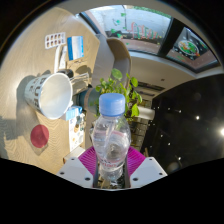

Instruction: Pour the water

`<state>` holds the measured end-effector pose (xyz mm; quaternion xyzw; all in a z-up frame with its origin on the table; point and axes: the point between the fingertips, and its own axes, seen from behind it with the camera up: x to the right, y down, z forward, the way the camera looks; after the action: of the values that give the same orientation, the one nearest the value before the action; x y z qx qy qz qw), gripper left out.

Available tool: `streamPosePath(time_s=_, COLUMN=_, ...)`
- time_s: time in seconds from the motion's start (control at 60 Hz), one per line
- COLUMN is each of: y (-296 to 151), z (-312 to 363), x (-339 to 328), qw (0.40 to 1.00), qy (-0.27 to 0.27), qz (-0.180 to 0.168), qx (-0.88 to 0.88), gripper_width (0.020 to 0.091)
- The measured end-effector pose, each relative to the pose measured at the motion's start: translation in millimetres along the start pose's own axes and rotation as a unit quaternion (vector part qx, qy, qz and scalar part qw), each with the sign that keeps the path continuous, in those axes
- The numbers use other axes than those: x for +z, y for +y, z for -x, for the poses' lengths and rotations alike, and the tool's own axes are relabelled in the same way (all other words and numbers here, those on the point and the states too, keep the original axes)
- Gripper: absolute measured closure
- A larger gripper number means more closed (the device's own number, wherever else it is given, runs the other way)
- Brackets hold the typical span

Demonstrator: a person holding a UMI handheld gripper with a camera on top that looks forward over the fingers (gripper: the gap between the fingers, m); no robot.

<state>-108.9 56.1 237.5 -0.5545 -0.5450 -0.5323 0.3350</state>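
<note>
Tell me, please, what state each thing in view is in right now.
Water bottle: upright, blue cap on, clamped between the fingers.
Gripper: shut on the water bottle.
White mug: tipped on its side, its opening facing the gripper.
Red lid: lying flat on the table.

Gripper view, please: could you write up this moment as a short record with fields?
held item: clear water bottle with a blue cap, upright
gripper: gripper shut on the bottle's lower part, pink pads at either side
pour target candidate: white mug with dots, lying tilted with its mouth facing the camera, beyond the gripper to the left
near mug: small red round object on the counter
behind bottle: green leafy plant
water level: cannot tell
</note>
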Motion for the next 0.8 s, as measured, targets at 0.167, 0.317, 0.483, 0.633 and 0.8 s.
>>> streamPosePath(time_s=0.167, y=0, z=-28, x=-15, qw=0.968, qy=-0.057, qz=-0.053, qx=0.237, gripper_width=0.0742)
streamPosePath(time_s=0.317, y=6, z=-41, x=-20, qw=0.899, qy=-0.1, qz=-0.093, qx=0.417, gripper_width=0.0739)
streamPosePath(time_s=0.483, y=9, z=-2, x=-10, qw=0.8, qy=-0.171, qz=-0.114, qx=0.564, gripper_width=0.0739)
streamPosePath(time_s=0.633, y=5, z=50, x=4, qw=0.734, qy=-0.225, qz=-0.118, qx=0.63, gripper_width=0.0743)
streamPosePath(time_s=0.8, y=-3, z=113, x=12, qw=0.678, qy=-0.277, qz=-0.1, qx=0.674, gripper_width=0.0742)
